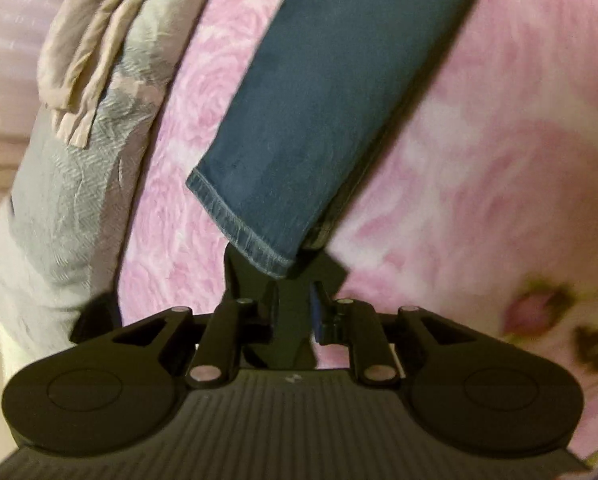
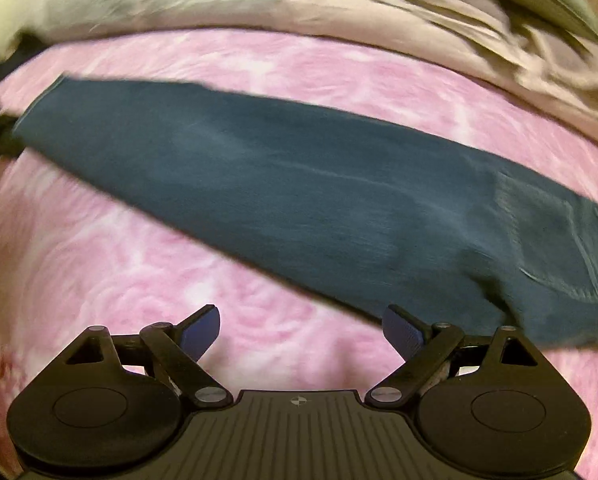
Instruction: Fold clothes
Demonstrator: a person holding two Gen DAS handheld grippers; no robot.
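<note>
- Jeans [image 2: 299, 184]: doubled lengthwise (legs stacked), laid flat diagonally on pink rose-print bed cover [image 1: 499, 140]. Hem end at left, waist/pocket end at right in right wrist view.
- Left hand-held gripper [image 1: 289, 276]: jaws nearly closed at the hem [image 1: 239, 224]; denim overlaps the tips, grip appears pinched on hem edge.
- Right hand-held gripper [image 2: 301, 330]: released, jaws wide, nothing between; hovers near waist end, approx. beside cloth edge.
- Progress est.: lengthwise fold done; crosswise folds remaining.
- Beige/grey bedding [image 2: 339, 8] at far side.
- Labels/writing: none legible.

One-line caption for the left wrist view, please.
Left gripper shut on the stitched hem of folded blue denim jeans lying across a pink rose-patterned bedspread.
</note>
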